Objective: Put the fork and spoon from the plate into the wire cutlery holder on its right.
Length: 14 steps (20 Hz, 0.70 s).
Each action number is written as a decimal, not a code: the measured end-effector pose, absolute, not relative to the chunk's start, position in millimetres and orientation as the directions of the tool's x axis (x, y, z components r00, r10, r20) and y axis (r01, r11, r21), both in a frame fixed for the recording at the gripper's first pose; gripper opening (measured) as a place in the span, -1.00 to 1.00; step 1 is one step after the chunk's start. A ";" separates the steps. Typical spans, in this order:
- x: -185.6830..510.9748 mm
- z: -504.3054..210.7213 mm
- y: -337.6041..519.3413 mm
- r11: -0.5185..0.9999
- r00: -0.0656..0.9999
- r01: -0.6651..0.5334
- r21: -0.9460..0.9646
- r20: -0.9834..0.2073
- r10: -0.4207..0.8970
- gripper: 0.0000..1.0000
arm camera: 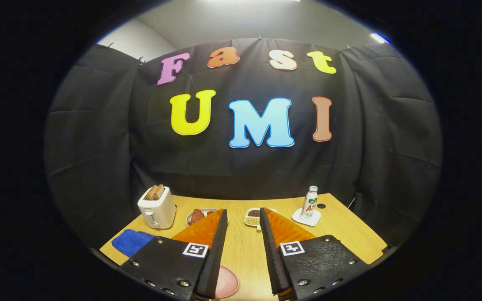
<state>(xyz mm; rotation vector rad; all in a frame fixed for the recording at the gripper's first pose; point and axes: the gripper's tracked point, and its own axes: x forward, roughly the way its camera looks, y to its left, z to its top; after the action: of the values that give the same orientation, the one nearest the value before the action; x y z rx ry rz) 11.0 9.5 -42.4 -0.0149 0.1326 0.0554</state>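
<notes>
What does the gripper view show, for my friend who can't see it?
The gripper is open above a light wooden table, holding nothing. Beyond its fingers stand a white toaster with two toast slices, two small plates of food, and a white bottle on a white coaster. A pale pink round plate lies between the fingers.

A white toaster [156, 207], blue cloth [131, 241] and pink plate [227, 282] (pale wood table [241, 246]).

White toaster [156, 207] with toast, blue cloth [131, 241], bottle [309, 202] on white coaster [306, 218], wooden table [341, 225].
</notes>
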 end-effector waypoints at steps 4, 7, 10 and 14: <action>13.0 -65.4 14.8 0.996 0.974 -0.085 -0.010 -0.209 0.082 -0.04; 11.2 -100.4 23.5 0.992 0.937 -0.124 0.008 -0.328 0.120 -0.04; 9.0 -129.2 27.9 0.988 0.894 -0.152 0.028 -0.423 0.149 -0.04; -5.4 -186.1 41.5 0.977 0.771 -0.193 0.092 -0.601 0.209 -0.04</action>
<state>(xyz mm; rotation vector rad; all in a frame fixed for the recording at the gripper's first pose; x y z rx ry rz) -5.4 41.5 -186.1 0.0251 0.6545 0.2176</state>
